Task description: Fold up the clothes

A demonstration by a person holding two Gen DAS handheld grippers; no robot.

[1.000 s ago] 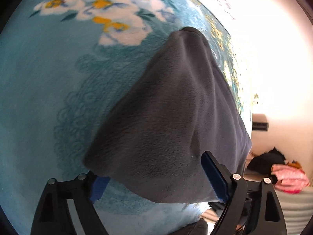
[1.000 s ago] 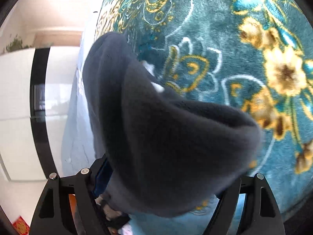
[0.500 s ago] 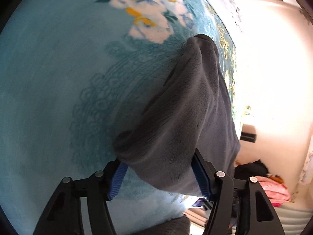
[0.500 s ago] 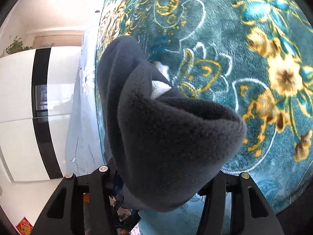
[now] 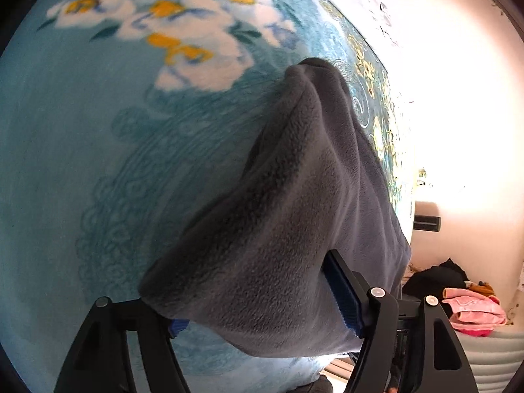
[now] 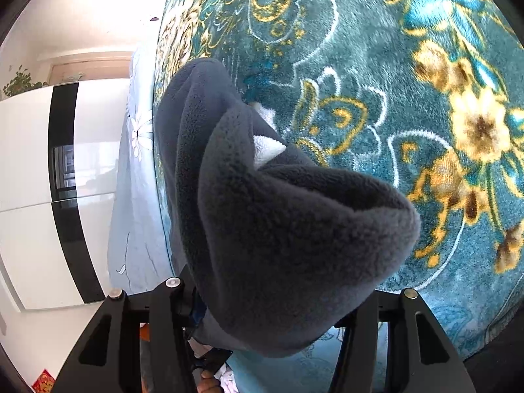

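Left wrist view: the left tongs [image 5: 262,314] are closing on a thick bunch of the dark grey fleece garment [image 5: 294,229], which fills the gap between the blue pads [image 5: 342,291] and drapes forward over the teal floral blanket [image 5: 82,163] covering the bed. The fleece hides the left pad almost wholly and blocks the blanket beyond it. To the right, past the bed's edge, lie a black garment [image 5: 439,275] and a folded pink garment [image 5: 475,311] on a pale ribbed surface; strong glare washes out the wall there.

Right wrist view: the right tongs [image 6: 278,304] are clamped on another fold of the same fleece garment [image 6: 278,229], whose white lining [image 6: 267,145] peeks out at a corner. It rests on the blanket's [image 6: 425,82] darker, gold-flowered part. The fleece hides both pads. At left stand a white wardrobe with a black stripe [image 6: 62,180] and a pale blue sheet [image 6: 137,196].
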